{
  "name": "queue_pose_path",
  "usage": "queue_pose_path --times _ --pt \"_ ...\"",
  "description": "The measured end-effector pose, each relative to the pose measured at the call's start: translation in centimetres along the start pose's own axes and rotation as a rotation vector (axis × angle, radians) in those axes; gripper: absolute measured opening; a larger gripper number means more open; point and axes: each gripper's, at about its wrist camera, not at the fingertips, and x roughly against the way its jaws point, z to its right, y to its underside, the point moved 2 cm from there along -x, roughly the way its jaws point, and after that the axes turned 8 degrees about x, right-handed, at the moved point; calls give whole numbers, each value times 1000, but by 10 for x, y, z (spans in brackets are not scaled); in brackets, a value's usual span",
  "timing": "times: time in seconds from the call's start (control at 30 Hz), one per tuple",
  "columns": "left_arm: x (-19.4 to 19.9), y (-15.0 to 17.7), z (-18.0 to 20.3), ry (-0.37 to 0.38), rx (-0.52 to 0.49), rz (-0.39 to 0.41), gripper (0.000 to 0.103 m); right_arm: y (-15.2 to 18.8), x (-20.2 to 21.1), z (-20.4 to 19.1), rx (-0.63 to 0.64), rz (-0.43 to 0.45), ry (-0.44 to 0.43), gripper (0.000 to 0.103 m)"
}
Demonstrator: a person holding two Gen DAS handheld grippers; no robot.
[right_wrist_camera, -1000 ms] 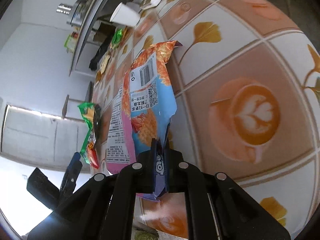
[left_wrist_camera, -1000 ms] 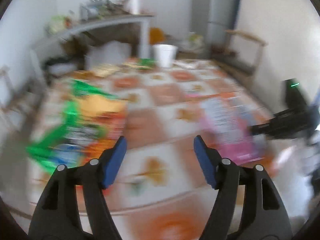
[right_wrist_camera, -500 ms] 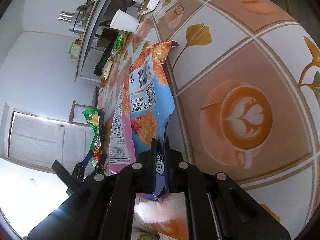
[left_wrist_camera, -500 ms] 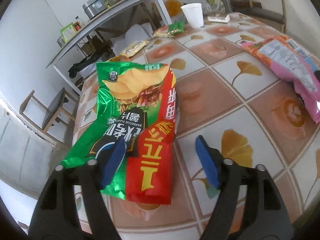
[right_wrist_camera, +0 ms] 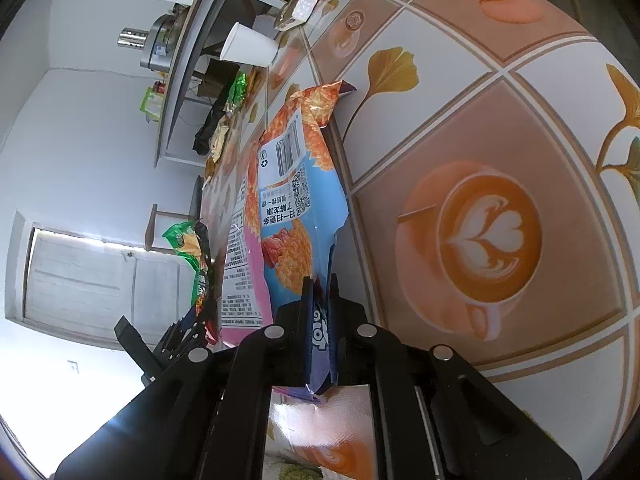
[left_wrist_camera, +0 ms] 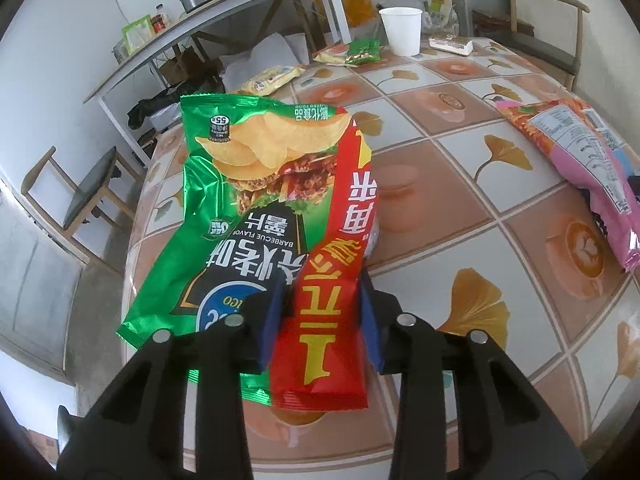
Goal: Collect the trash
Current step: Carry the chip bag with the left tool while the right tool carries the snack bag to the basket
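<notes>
Trash bags lay on the tiled surface (left_wrist_camera: 460,208) — the left tool (left_wrist_camera: 320,312) was closing around a red chip bag (left_wrist_camera: 324,320), the right tool (right_wrist_camera: 320,336) clamped tight on a pink-and-blue bag (right_wrist_camera: 288,216); farther off stood a white cup (left_wrist_camera: 400,30).

Left gripper (left_wrist_camera: 322,320) jaws closing around red-and-green chip bag (left_wrist_camera: 260,208) on table (left_wrist_camera: 440,208)

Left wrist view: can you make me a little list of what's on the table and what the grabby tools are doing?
Table: tiled cloth with leaves and coffee cups
Left tool: jaws closing, red snack bag between them
Under the red bag: green chip bag
Right tool: shut on pink and blue snack bag
Far end: white paper cup, small green packet, yellow packet
Trash gathered yet: no, bags lie on the table
</notes>
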Motion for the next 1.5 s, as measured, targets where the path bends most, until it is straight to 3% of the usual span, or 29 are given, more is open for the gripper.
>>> queue_pose_path --times 0.5,1.5 --pt "19 -9 12 50 28 71 23 -1 2 3 -34 12 -67 6" --pt "56 -31 70 199 -6 162 22 9 46 -10 2 106 -160 4"
